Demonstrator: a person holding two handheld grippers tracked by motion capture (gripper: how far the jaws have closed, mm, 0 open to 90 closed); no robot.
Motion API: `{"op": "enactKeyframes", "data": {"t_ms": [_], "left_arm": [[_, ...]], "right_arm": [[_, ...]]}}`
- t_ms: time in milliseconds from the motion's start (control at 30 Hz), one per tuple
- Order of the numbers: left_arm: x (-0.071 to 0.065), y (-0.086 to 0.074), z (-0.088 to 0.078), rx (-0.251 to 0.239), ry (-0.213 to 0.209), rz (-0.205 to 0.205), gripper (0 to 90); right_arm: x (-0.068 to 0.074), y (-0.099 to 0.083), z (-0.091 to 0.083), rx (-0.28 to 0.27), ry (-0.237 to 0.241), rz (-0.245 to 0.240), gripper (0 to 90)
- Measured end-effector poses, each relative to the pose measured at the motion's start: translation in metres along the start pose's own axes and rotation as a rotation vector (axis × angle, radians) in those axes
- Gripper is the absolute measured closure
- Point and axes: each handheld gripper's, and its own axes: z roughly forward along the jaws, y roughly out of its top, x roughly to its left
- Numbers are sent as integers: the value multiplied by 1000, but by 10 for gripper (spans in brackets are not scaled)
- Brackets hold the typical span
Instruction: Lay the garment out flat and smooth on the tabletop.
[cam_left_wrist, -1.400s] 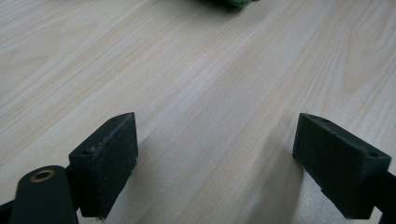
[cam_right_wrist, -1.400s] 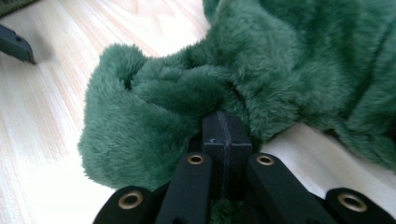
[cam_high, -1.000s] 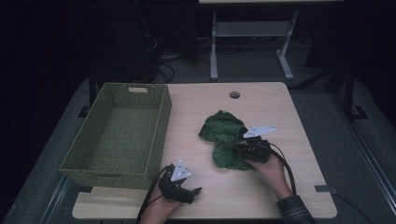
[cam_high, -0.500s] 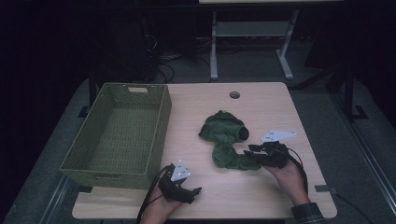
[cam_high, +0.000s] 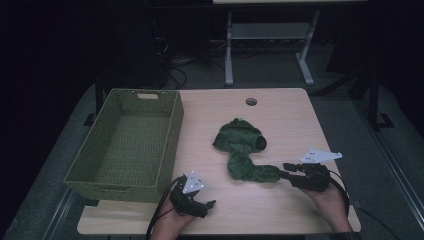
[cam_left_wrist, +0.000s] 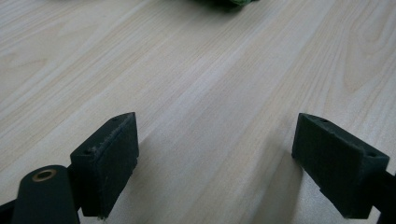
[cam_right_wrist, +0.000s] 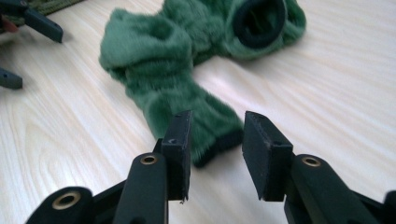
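Garment (cam_right_wrist: 187, 84) lies cuff-end just ahead of the right gripper (cam_right_wrist: 215, 140), jaws just opened, holding nothing.

Each hand carries a black gripper. The left gripper (cam_high: 210, 204) has a pale grey three-cornered plate on top and a dark cable trailing from its rear; its two fingers (cam_left_wrist: 107, 163) are blocky black pads with chamfered tips, a brass-ringed hole in the arm behind one. The right gripper (cam_high: 287, 170) bears a similar plate and a cable looping behind it. Its pads (cam_right_wrist: 179, 149) look matte (slightly scuffed), with small screw holes and brass eyelets below.
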Motion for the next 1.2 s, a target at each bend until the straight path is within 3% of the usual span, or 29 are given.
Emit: {"op": "enactKeyframes", "data": {"t_ms": [333, 633, 800, 967, 1200], "left_arm": [[0, 0, 0, 0, -1, 1, 141], [0, 0, 0, 0, -1, 0, 141], [0, 0, 0, 0, -1, 0, 141], [0, 0, 0, 0, -1, 0, 141], [0, 0, 1, -4, -1, -2, 140]], "right_arm": [[-1, -30, -9, 38, 12, 49, 618], [1, -31, 9, 95, 43, 48, 617], [0, -27, 19, 99, 73, 55, 623], [0, -23, 23, 91, 70, 39, 821], [-1, -14, 16, 50, 69, 16, 858]]}}
